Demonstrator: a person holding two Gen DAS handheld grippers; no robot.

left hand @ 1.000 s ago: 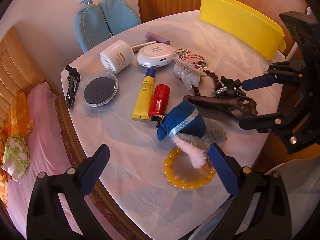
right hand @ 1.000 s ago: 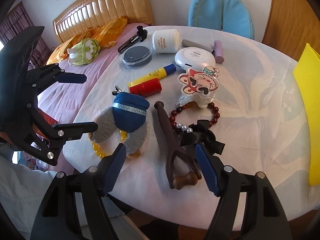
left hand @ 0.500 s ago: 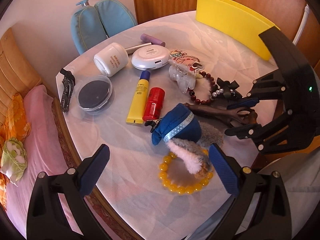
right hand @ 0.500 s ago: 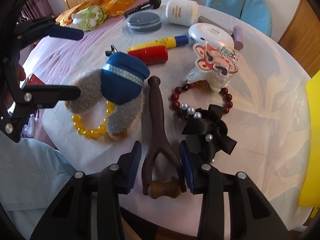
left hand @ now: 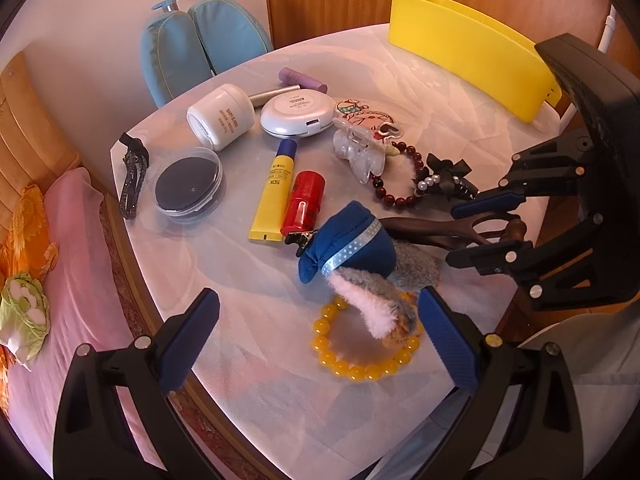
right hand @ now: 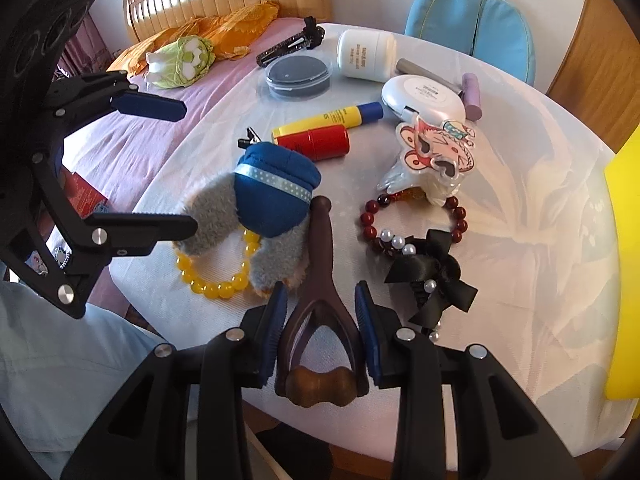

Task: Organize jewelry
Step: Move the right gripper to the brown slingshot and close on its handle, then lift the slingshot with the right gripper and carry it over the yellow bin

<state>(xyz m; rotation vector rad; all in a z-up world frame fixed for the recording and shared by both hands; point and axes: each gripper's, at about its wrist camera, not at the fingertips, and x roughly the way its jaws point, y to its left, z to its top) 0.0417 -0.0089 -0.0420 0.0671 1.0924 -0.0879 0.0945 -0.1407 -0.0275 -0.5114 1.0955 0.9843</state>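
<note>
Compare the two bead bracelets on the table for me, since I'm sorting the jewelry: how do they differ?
The yellow bracelet has larger, translucent amber-yellow beads; the dark red bracelet has smaller, maroon beads. The yellow one lies partly under the plush hair clip; the red one lies partly under the clear claw clip, with the black bow clip across its near edge. Both are round bead loops lying flat.

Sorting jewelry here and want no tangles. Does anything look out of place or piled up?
Yes. A plush hair clip lies on top of the yellow bracelet, covering part of it. The white jar lies on its side.
</note>
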